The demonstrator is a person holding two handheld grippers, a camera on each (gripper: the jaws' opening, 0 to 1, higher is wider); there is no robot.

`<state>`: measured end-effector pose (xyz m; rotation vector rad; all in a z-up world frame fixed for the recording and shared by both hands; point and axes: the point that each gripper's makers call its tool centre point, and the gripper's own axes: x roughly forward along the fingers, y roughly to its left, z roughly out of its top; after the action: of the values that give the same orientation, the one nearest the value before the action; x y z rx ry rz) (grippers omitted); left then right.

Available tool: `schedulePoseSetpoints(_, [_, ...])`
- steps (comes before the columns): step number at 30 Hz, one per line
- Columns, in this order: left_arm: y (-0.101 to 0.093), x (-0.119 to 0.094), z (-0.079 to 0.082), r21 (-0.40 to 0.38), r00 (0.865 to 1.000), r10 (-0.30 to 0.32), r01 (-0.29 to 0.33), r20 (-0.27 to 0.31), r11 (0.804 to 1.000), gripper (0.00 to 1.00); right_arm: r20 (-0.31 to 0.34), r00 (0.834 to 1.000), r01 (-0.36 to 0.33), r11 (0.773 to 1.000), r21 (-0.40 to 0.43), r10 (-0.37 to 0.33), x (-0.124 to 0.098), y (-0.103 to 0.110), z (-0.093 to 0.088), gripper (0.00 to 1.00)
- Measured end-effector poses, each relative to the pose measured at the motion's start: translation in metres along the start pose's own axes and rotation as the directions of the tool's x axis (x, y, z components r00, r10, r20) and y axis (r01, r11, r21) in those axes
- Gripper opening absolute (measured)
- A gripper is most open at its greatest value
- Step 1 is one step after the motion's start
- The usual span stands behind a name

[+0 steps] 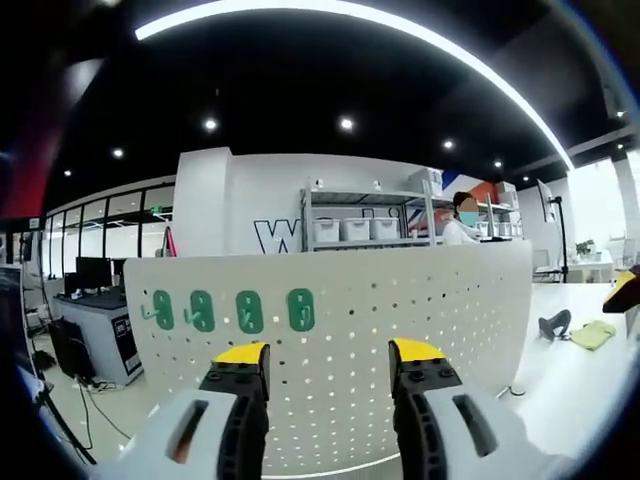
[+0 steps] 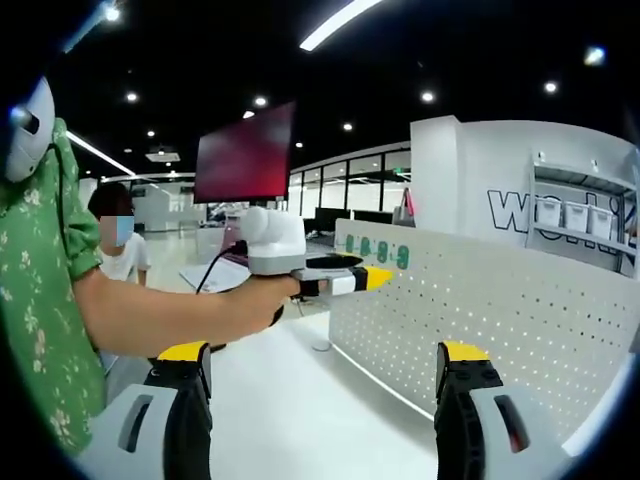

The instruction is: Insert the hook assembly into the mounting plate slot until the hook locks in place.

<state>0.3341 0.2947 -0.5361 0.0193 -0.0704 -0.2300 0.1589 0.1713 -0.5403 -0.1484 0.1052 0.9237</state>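
Observation:
A white perforated mounting plate (image 1: 400,300) stands upright on the table, straight ahead in the left gripper view. Several green hooks (image 1: 250,311) hang in a row on its upper left part. My left gripper (image 1: 330,352) faces the plate with its yellow-tipped jaws wide apart and nothing between them. In the right gripper view the plate (image 2: 500,310) stands to the right, with the green hooks (image 2: 375,248) near its far end. A person's hand holds the left gripper (image 2: 372,278) pointed at that end. My right gripper (image 2: 322,352) is open and empty, well back from the plate.
On the white table (image 1: 570,370) right of the plate lie a yellow-green cloth (image 1: 592,334) and a dark object (image 1: 553,323). A green-sleeved arm (image 2: 150,310) crosses the right gripper view. Behind stand a red screen (image 2: 245,155), shelves (image 1: 365,225) and desks.

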Motion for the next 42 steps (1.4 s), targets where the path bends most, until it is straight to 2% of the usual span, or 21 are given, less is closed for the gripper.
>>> schedulePoseSetpoints(5, [0.002, -0.014, 0.002, -0.005, 1.0, 0.0, 0.0, 0.003, 1.0, 0.5, 0.0, 1.0, 0.001, 1.0, -0.001, -0.001, -0.001, 0.004, 0.001, 0.95])
schedulePoseSetpoints(17, [0.011, -0.063, -0.001, 0.0, 1.0, 0.0, 0.0, -0.006, 1.0, 0.5, 0.002, 1.0, 0.023, 1.0, -0.017, -0.023, -0.003, 0.013, 0.003, 0.95])
schedulePoseSetpoints(24, [0.011, -0.094, 0.002, -0.002, 1.0, -0.009, 0.009, -0.007, 1.0, 0.51, 0.01, 0.999, 0.031, 0.999, -0.012, -0.031, -0.006, 0.016, 0.002, 0.95])
schedulePoseSetpoints(32, [0.013, -0.122, 0.002, 0.0, 1.0, -0.017, 0.017, -0.011, 1.0, 0.53, -0.004, 0.999, 0.053, 0.998, -0.027, -0.053, -0.006, 0.015, -0.002, 0.95])
schedulePoseSetpoints(42, [0.013, -0.154, 0.0, -0.007, 0.999, -0.031, 0.031, -0.026, 0.999, 0.54, 0.016, 0.996, 0.086, 0.996, -0.017, -0.085, -0.004, 0.011, 0.002, 0.95])
